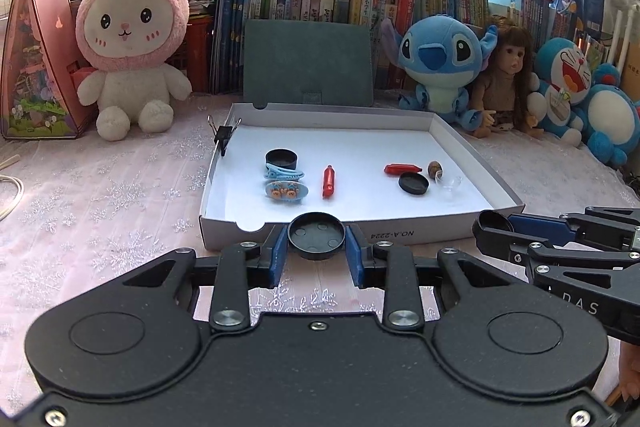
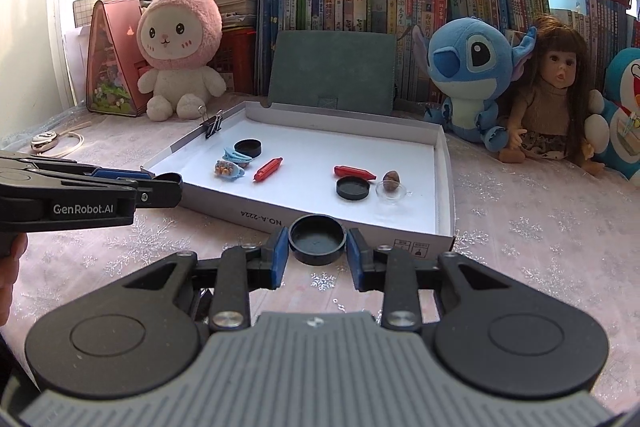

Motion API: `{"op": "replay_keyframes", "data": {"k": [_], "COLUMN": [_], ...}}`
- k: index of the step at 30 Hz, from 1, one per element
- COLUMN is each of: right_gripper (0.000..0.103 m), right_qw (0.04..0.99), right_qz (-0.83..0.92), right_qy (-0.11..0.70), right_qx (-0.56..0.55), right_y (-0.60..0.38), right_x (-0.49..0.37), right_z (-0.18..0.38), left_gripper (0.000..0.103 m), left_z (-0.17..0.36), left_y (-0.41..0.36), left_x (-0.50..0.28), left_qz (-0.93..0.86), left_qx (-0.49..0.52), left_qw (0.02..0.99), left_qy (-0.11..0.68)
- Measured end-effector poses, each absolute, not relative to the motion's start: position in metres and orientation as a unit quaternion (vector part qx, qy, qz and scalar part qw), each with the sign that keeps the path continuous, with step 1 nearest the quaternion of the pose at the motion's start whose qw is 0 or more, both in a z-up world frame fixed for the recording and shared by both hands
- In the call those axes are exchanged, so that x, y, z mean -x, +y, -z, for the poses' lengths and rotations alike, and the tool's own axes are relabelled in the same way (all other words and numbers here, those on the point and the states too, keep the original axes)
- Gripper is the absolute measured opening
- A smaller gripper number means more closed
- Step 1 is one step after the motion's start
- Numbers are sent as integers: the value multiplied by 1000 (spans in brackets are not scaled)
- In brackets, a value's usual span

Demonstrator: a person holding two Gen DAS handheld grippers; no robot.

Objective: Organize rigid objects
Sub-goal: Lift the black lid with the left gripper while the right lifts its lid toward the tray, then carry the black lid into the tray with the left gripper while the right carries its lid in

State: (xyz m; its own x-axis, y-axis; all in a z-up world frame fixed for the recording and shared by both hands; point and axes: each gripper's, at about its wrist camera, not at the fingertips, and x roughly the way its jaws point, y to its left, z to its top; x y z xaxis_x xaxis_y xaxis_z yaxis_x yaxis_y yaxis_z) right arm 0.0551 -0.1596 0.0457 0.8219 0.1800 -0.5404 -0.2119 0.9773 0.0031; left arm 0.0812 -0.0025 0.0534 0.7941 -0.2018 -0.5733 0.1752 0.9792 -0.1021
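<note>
A pink cloth scattered with white snowflakes covered the table, and a wall of books and plush toys closed off the far side. Nearest each camera, both tools were busy. The left gripper (image 1: 316, 247) had its blue pads drawn narrow onto a round black cap (image 1: 316, 235), hollow side up, held just short of the near wall of the white tray (image 1: 424, 234). The right gripper (image 2: 317, 247) clamped a second black cap (image 2: 317, 239) the same way, and in the left view it showed at three o'clock, beside the tray's near right corner.

Farther in, the tray already held a sorted look. Toward ten o'clock lay a black cup-like cap (image 1: 281, 159), two blue hair clips (image 1: 285, 183) and a red crayon (image 1: 328, 181); toward two o'clock lay another red crayon (image 1: 402, 169), a flat black lid (image 1: 414, 183), a brown nut (image 1: 435, 169) and what seemed a clear glass dish (image 1: 451, 184), hard to make out against the white. A binder clip (image 1: 222, 137) gripped the tray's left wall.

Judging by this, most pieces were in, and the two held caps remained to be placed.
</note>
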Motion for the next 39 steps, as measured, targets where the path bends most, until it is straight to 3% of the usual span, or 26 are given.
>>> {"op": "replay_keyframes", "data": {"k": [31, 39], "right_gripper": [37, 37], "right_qw": [929, 930], "right_qz": [-59, -52], "right_qy": [364, 363], "right_qx": [-35, -35], "right_y": [-168, -169], "right_x": [-148, -166], "right_z": [-29, -42], "left_gripper": [29, 29], "left_z": [-27, -50], "left_y": [-7, -8], "left_x": [-170, -193], "left_qz": [74, 84], "left_qx": [28, 25], "left_qw": [926, 929], "left_qy": [368, 359]}}
